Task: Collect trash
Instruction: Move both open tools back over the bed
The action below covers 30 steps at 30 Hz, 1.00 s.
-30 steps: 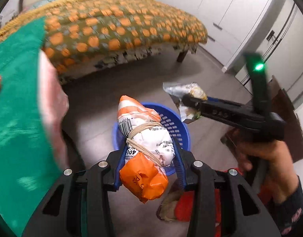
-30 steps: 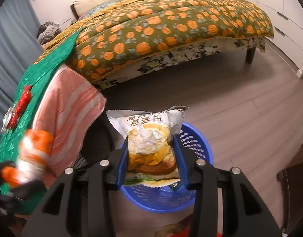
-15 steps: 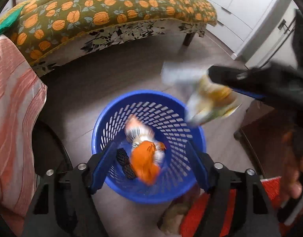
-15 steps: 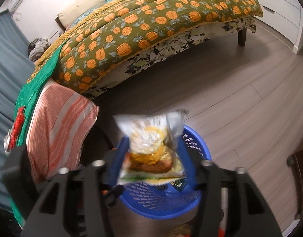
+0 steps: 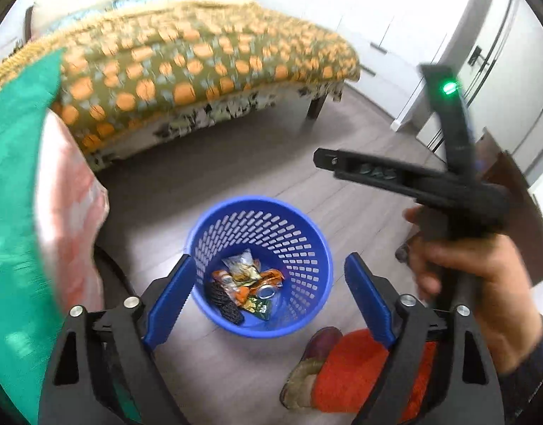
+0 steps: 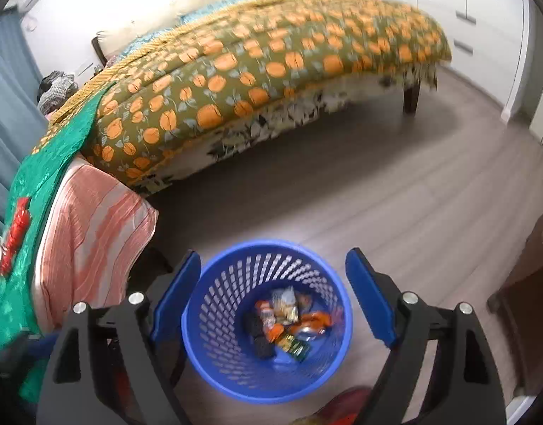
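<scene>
**Q:** Grippers first: how do they stand?

**A:** Both are spread wide with nothing between the blue pads. The left gripper (image 5: 268,294) fills the bottom of the left wrist view, the right gripper (image 6: 271,297) the bottom of the right wrist view. The right gripper also appears side-on at the right of the left wrist view, held in the right hand (image 5: 484,283); from that angle its jaws overlap, so the opening is read from its own camera.

**Q:** Where is the trash?

**A:** Inside the blue basket (image 5: 296,223), which stands on the wood floor (image 6: 395,191) at lower centre of both views, framed between the fingers. The trash (image 5: 245,283) lies in a heap on the basket's bottom: orange and yellow wrappers, something green, a round metallic piece, and a dark lump. In the right wrist view the heap (image 6: 289,322) is blurred, and single items are hard to separate.

**Q:** What surrounds it?

**A:** A bed (image 6: 271,71) with an orange-patterned cover crosses the upper half. Striped pink cloth (image 6: 91,233) and green cloth (image 6: 23,194) hang at the left, smeared by blur in the left wrist view. An orange slipper (image 5: 349,372) shows at lower right, partly hidden behind a finger. White cabinets (image 5: 498,35) sit in the upper right, cut off by the lens rim.
</scene>
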Tool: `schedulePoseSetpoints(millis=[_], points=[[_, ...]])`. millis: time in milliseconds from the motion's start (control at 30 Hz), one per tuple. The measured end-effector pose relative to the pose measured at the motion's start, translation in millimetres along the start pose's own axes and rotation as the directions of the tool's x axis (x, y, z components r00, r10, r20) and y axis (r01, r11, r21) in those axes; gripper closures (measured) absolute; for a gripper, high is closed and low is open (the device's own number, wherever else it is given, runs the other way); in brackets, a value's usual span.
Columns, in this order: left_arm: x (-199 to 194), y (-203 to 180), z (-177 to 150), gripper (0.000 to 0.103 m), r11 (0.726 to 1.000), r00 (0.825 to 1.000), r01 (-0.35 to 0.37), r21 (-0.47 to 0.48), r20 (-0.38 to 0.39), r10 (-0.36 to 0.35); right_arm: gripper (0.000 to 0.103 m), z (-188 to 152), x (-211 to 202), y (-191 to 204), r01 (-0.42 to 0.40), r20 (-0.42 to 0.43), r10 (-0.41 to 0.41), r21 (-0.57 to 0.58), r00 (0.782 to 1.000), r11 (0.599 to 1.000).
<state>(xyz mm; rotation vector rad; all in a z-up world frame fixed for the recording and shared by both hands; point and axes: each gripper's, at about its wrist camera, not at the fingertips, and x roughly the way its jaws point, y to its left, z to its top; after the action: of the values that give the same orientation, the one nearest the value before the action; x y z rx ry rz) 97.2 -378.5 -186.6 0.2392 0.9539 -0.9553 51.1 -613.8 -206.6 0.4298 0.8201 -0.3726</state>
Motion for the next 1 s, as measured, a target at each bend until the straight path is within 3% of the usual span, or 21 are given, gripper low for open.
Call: schedulePoseSetpoints(millis=[233, 433, 533, 700, 867, 1000], points=[[-89.6, 58.1, -33.5, 0.014, 0.993, 0.99, -0.102, -0.055, 0.094, 0.107, 0.019, -13.0, -28.0, 54.6, 0.01, 0.126, 0.015, -0.19, 0.992, 0.982], [-153.6, 135.1, -83.0, 0.014, 0.954, 0.955, -0.265, -0.142, 0.102, 0.28, 0.019, -33.3, -40.9, 131.4, -0.063, 0.109, 0.106, -0.335, 0.988, 0.94], [-182.6, 178.3, -106.8, 0.013, 0.921, 0.932, -0.332, -0.205, 0.083, 0.354, 0.019, -49.1, -55.0, 189.7, -0.154, 0.069, 0.201, -0.42, 0.977, 0.894], [-219.5, 253.0, -138.8, 0.013, 0.848, 0.893, -0.415, -0.33, 0.031, 0.449, 0.019, -87.6, -68.4, 302.8, -0.343, -0.077, 0.363, -0.552, 0.929, 0.76], [-244.0, 306.8, -150.7, 0.013, 0.807, 0.876, -0.434, -0.4, 0.022, 0.482, 0.019, -114.3, -58.6, 392.6, -0.376, -0.147, 0.382, -0.669, 0.912, 0.641], [-249.3, 344.9, -144.5, 0.013, 0.792, 0.87, -0.443, -0.42, 0.013, 0.493, 0.019, -125.1, -36.4, 426.6, -0.4, -0.206, 0.361, -0.666, 0.91, 0.63]])
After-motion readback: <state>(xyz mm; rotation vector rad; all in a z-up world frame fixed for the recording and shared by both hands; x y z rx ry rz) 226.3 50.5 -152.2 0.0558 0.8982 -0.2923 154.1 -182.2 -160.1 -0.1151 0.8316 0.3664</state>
